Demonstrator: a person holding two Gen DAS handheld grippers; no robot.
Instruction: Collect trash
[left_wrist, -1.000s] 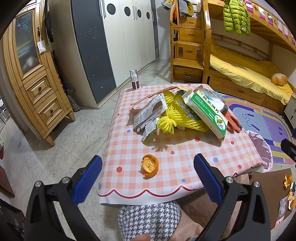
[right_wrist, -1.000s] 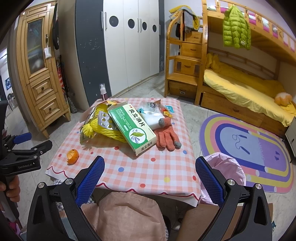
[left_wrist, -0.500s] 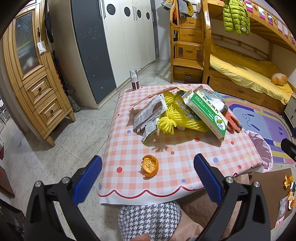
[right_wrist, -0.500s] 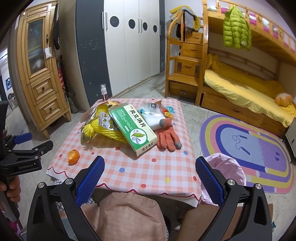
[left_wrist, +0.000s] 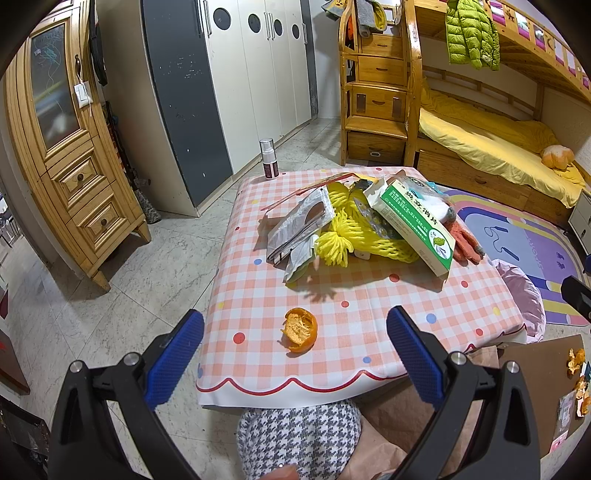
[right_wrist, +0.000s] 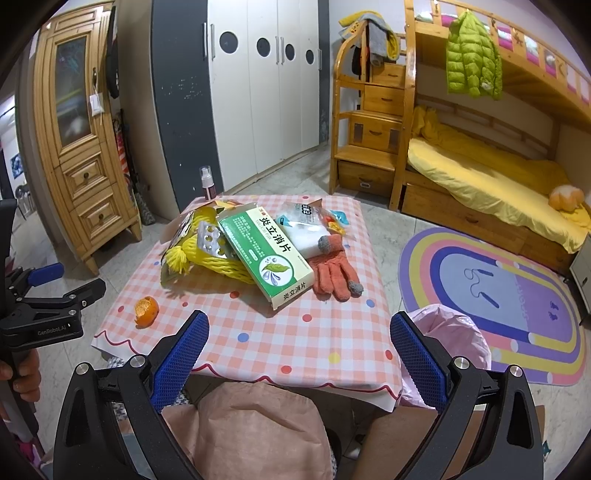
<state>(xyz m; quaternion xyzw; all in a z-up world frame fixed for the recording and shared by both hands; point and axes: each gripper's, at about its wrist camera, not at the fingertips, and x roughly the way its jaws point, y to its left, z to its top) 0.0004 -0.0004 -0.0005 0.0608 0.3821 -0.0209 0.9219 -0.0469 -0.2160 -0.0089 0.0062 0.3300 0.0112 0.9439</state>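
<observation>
A small table with a pink checked cloth (left_wrist: 369, 317) (right_wrist: 295, 332) holds a pile of trash: an orange peel (left_wrist: 300, 329) (right_wrist: 146, 311) near the front, a green and white medicine box (left_wrist: 415, 225) (right_wrist: 267, 254), yellow foam netting (left_wrist: 354, 240) (right_wrist: 207, 258), grey wrappers (left_wrist: 299, 229) and a blister pack (right_wrist: 211, 240). A pink-lined trash bag (right_wrist: 447, 336) (left_wrist: 522, 295) stands at the table's right corner. My left gripper (left_wrist: 293, 363) is open and empty, just before the table's front edge. My right gripper (right_wrist: 299, 363) is open and empty, also short of the table.
An orange glove (right_wrist: 334, 275) and a plastic bag (right_wrist: 306, 225) lie by the box. A spray bottle (left_wrist: 268, 164) stands at the far corner. A wooden cabinet (left_wrist: 70, 147), wardrobe (left_wrist: 236, 81), bunk bed (right_wrist: 480, 158) and rug (right_wrist: 498, 295) surround the table. The person's knees are below.
The right gripper has drifted slightly forward towards the table. The left gripper and the trash have not visibly moved.
</observation>
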